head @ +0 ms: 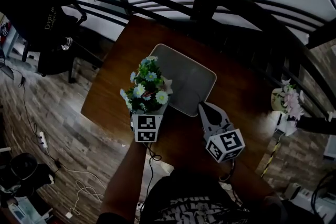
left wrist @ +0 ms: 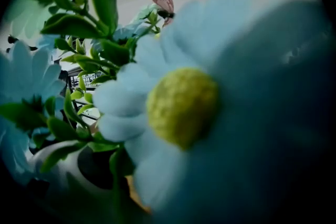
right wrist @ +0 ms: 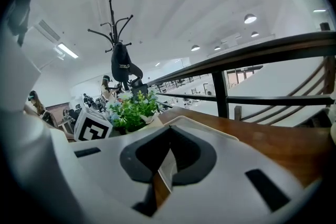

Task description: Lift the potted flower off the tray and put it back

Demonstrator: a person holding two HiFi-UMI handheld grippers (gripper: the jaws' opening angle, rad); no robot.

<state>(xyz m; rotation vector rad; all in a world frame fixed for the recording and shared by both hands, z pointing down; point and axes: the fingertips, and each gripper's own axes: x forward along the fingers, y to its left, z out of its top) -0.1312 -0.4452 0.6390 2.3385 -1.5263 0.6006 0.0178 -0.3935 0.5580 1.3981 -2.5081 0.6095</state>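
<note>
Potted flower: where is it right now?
In the head view, the potted flower is at the tray's near left corner, directly ahead of the left gripper.

Brown wood table (head: 239,93) w/ grey tray (head: 190,80) on top

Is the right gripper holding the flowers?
No, the jaws of the right gripper are together with nothing between them, and the potted flower is apart from them.

Tray (head: 191,78) centre open (potted flower (head: 147,93) blocks left edge).
</note>
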